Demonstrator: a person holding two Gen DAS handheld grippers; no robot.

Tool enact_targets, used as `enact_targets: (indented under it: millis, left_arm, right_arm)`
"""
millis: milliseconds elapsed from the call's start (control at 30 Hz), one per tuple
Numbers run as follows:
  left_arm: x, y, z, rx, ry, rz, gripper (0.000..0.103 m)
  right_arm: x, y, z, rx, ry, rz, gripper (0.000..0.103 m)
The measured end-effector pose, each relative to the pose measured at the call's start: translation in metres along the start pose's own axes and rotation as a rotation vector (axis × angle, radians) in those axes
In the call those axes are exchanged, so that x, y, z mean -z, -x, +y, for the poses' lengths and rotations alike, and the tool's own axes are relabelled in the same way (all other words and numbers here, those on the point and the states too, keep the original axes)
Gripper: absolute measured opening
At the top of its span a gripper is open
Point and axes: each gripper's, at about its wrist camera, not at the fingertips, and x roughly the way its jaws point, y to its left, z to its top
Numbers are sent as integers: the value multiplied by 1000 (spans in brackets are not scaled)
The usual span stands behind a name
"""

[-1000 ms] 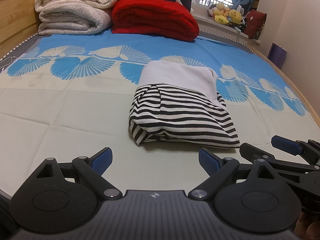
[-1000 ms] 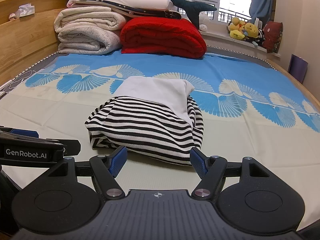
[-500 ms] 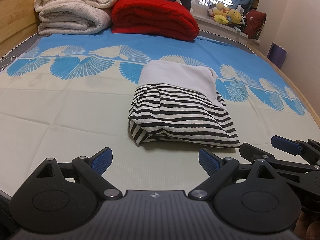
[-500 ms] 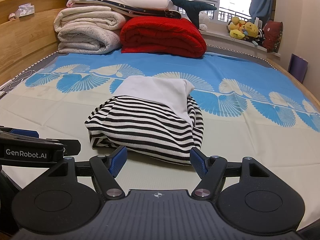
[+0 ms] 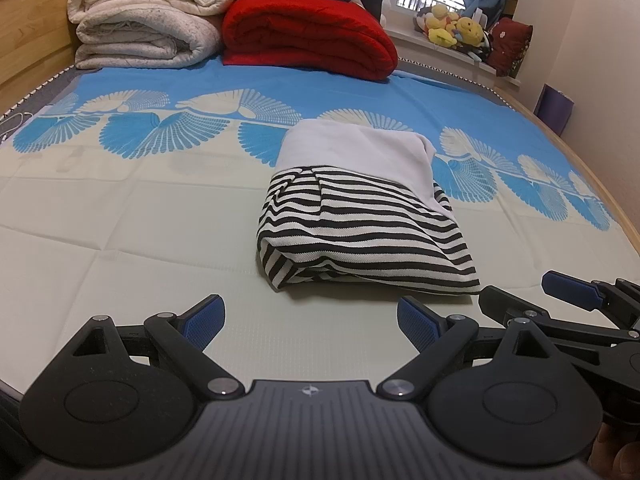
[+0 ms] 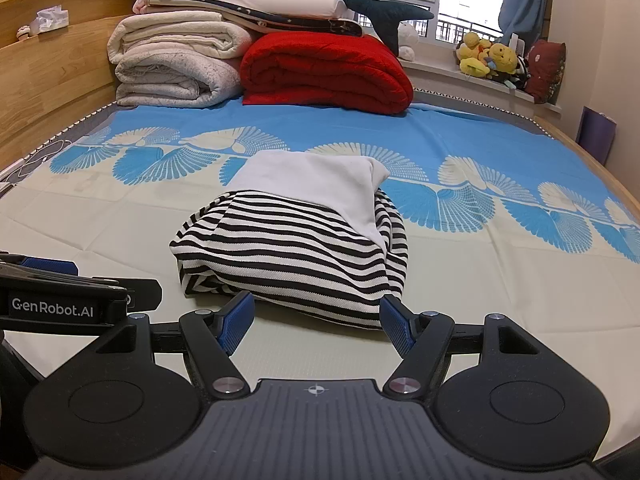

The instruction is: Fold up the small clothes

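Between the spread blue-padded fingers of the left gripper (image 5: 311, 322) nothing is held; its jaws stand wide apart just above the pale green part of the bed sheet (image 5: 120, 248). Beside it, on the person's right, the right gripper (image 6: 316, 322) is likewise wide open and empty, its fingertips reaching close to the near edge of the folded black-and-white striped knit garment with a plain white panel on top (image 6: 292, 248). Whether they touch the cloth cannot be told.

That garment lies in a compact bundle near the middle of the bed, on the pale band of the sheet with the white panel toward the blue fan-patterned border (image 5: 160, 136). Well beyond it, at the head of the bed, are a folded red quilt (image 5: 308, 32) and a stack of rolled cream blankets (image 5: 148, 28); yellow plush toys (image 6: 488, 56) sit on the windowsill.

The bundle looks light, soft and limp, probably a ribbed cotton knit with some grip against the pads, not slippery and not fragile. Layers would likely slide over one another and sag if lifted from one point. The near left corner, where the folded edges gape slightly, and the near right corner look like the best places to pinch, taking all layers together, one gripper per corner.
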Motion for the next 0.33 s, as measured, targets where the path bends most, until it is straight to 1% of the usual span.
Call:
enact_targets:
  millis: [333]
  left_arm:
    - [-1, -2, 5, 8, -5, -2, 95]
  right_arm:
    - [1, 0, 0, 0, -1, 2, 71]
